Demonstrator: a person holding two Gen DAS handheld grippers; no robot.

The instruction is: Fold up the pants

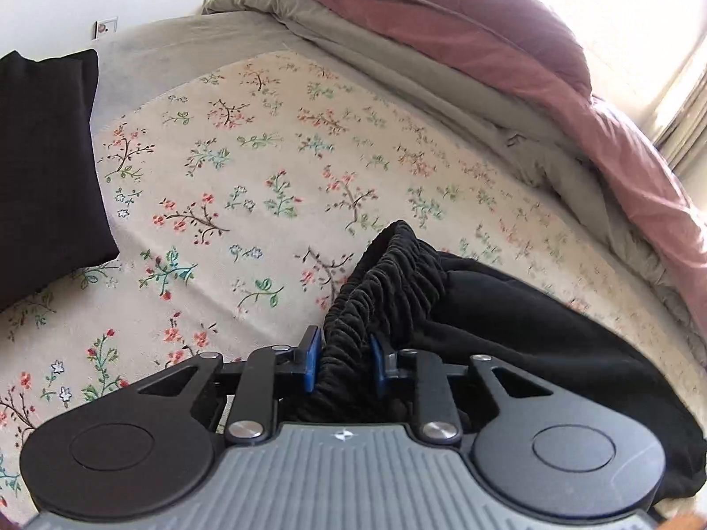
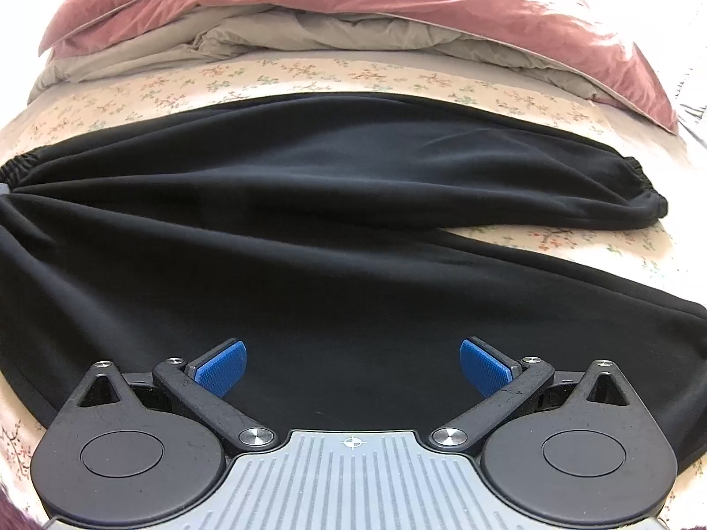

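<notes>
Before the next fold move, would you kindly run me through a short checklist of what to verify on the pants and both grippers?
1. Left gripper has the elastic waistband between its blue pads: ok, the bunched fabric sits pinched there.
2. Right gripper ready to grasp: not ok yet, its jaws stand wide open above the black pants with nothing gripped.
3. Both legs laid out on the floral sheet: ok, the far leg's cuff is visible; the near cuff runs out of view.
4. Fabric smooth: not ok, folds radiate from the waistband end.
5. Landing area free: cannot tell fully; a dark folded cloth lies apart at the left wrist view's left edge.
</notes>
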